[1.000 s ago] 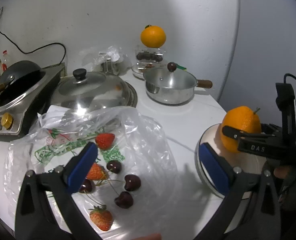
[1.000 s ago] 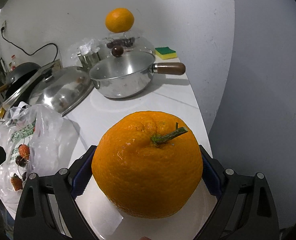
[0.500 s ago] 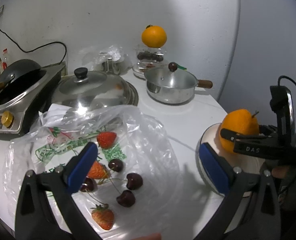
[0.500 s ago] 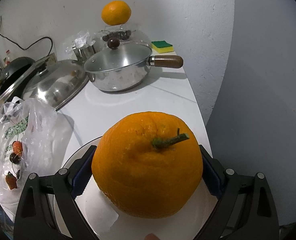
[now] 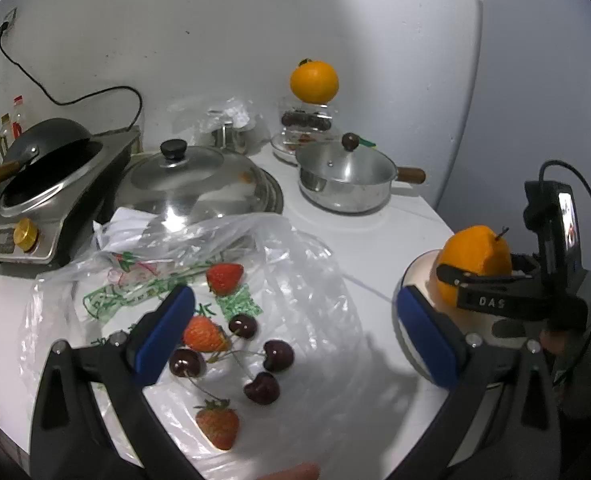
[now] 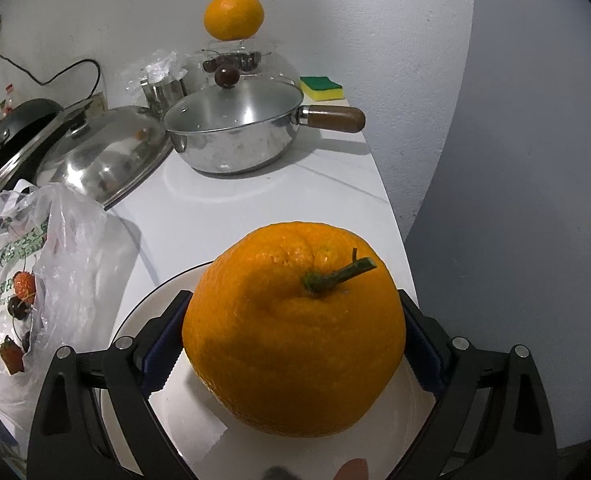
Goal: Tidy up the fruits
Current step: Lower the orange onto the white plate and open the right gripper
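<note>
My right gripper (image 6: 295, 320) is shut on a large orange (image 6: 291, 340) with a green stem; the fruit's underside sits at the white plate (image 6: 143, 312). In the left wrist view the same orange (image 5: 473, 264) and right gripper (image 5: 495, 292) are at the right, over the plate (image 5: 415, 276). My left gripper (image 5: 293, 300) hangs open above a clear plastic bag (image 5: 307, 264). On the bag lie three strawberries, one at the far side (image 5: 224, 277), and several dark cherries (image 5: 278, 355). A second orange (image 5: 313, 81) rests on a clear container at the back.
A lidded steel saucepan (image 5: 347, 178) with a wooden handle stands behind the plate. A large domed steel lid (image 5: 191, 184) and an induction cooker with a black wok (image 5: 35, 184) fill the left. A yellow-green sponge (image 6: 321, 88) lies by the wall. The counter's edge (image 6: 391, 216) runs close on the right.
The right gripper has carried the orange down and toward the plate's middle, tilting its stem to the right. The left gripper has stayed open over the bag.
</note>
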Available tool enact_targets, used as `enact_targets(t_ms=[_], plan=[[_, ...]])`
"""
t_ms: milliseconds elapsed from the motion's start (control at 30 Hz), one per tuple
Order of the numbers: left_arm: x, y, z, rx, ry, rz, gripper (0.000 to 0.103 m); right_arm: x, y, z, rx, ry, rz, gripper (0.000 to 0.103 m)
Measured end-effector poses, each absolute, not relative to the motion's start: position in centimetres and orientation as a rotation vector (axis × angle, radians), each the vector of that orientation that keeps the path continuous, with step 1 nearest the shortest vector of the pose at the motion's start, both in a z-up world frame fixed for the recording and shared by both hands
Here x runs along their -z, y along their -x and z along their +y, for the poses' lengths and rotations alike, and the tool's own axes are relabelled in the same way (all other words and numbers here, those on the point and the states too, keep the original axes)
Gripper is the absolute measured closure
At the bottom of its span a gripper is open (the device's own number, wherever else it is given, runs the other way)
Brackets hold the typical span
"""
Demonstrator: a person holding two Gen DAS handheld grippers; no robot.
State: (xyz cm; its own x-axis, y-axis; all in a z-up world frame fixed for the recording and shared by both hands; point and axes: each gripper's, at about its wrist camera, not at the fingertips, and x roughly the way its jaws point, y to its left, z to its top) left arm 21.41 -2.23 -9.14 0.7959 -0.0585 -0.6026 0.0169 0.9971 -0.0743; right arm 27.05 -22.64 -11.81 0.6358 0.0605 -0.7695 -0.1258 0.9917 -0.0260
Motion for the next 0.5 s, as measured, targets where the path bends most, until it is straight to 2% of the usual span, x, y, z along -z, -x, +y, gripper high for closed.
enact_targets(t_ms=[200,500], plan=[[8.9,-21.0,-1.9,0.038,0.071,0.645,0.001,11.5,-26.6,-23.2,-0.09,0.027,0.879,0.007],[8.2,-19.9,-1.9,0.045,0.072,0.624,0.001,8.7,-25.9,-22.9,-0.094,0.04,0.781,0.007]])
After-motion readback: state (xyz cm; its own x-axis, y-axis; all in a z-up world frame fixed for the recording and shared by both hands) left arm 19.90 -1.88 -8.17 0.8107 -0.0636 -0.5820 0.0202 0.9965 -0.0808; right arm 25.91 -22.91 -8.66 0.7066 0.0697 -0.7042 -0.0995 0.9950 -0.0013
